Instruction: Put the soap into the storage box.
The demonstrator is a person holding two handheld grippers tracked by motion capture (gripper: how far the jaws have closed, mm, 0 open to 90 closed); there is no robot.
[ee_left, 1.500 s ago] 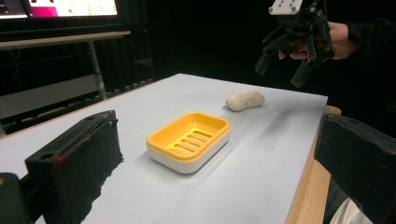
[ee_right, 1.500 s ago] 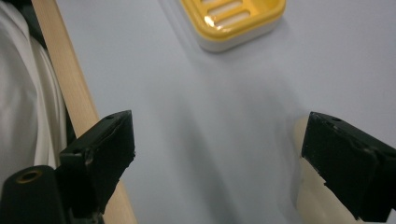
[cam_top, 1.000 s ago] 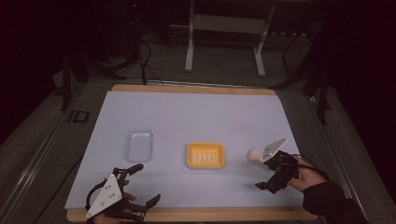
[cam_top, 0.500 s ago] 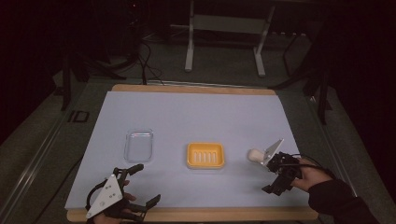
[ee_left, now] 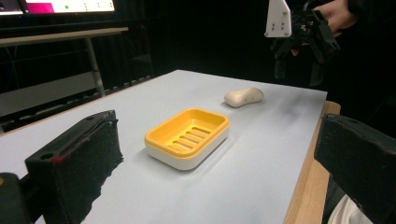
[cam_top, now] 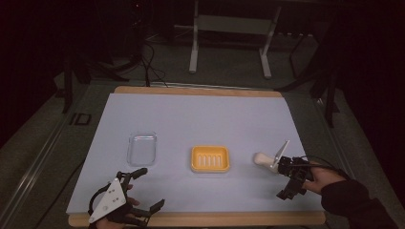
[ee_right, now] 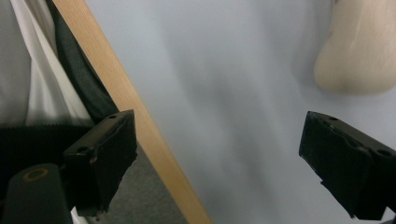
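A yellow soap dish (cam_top: 210,159) sits at the table's middle, and a pale soap bar (cam_top: 261,159) lies on the mat to its right. My right gripper (cam_top: 285,179) hovers just right of the bar, open and tilted down at the mat, holding nothing. In the right gripper view the soap bar (ee_right: 359,51) lies beyond the open right gripper (ee_right: 224,149), clear of both jaws. My left gripper (cam_top: 149,190) rests open near the front left edge. The left gripper view looks past the open left gripper (ee_left: 217,156) at the dish (ee_left: 187,137), the bar (ee_left: 243,96) and the right gripper (ee_left: 303,37).
A clear plastic tray (cam_top: 142,148) lies left of the dish. The pale blue mat (cam_top: 200,114) covers a wooden table whose front edge (ee_right: 126,98) runs close beside the right gripper. Metal stand legs (cam_top: 193,47) rise behind the table.
My right gripper has drifted slightly right and toward the near edge, away from the soap bar, which stays in place. The left gripper has not moved.
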